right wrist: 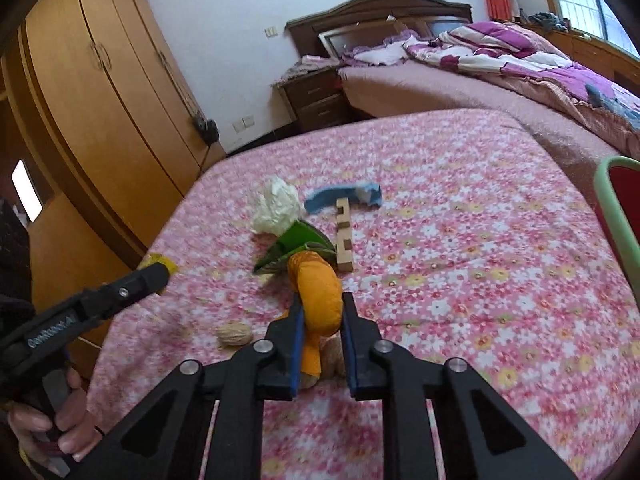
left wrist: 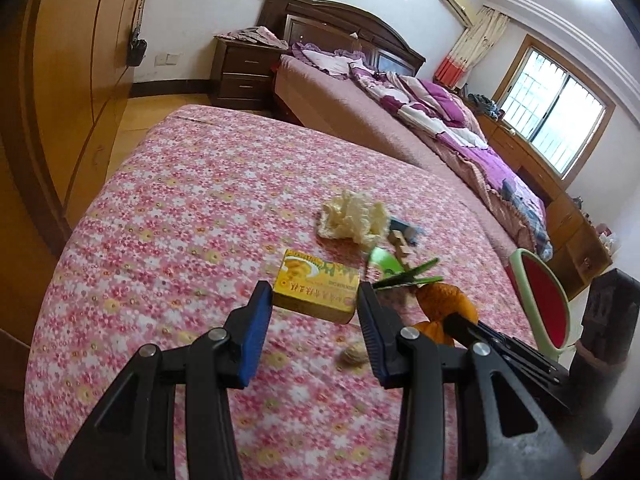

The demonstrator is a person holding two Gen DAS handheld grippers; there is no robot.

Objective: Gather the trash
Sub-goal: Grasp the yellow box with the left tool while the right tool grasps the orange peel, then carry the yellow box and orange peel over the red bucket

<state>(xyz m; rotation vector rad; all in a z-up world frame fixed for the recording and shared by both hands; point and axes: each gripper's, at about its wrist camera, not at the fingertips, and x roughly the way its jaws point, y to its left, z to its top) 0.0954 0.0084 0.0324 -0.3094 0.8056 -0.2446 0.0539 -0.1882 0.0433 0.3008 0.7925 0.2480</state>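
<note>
Right claw [right wrist: 320,316] clamped on orange plush carrot [right wrist: 320,296]; left claw [left wrist: 314,308] open, astride yellow box [left wrist: 316,286].

Two low fisheye views along each tool, angled down, close over one shared flowered bedspread [left wrist: 168,216] (headboard [right wrist: 380,8] beyond)

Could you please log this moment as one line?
right gripper: shut on orange carrot toy | left gripper: open near yellow box | crumpled tissue: uncollected
</note>
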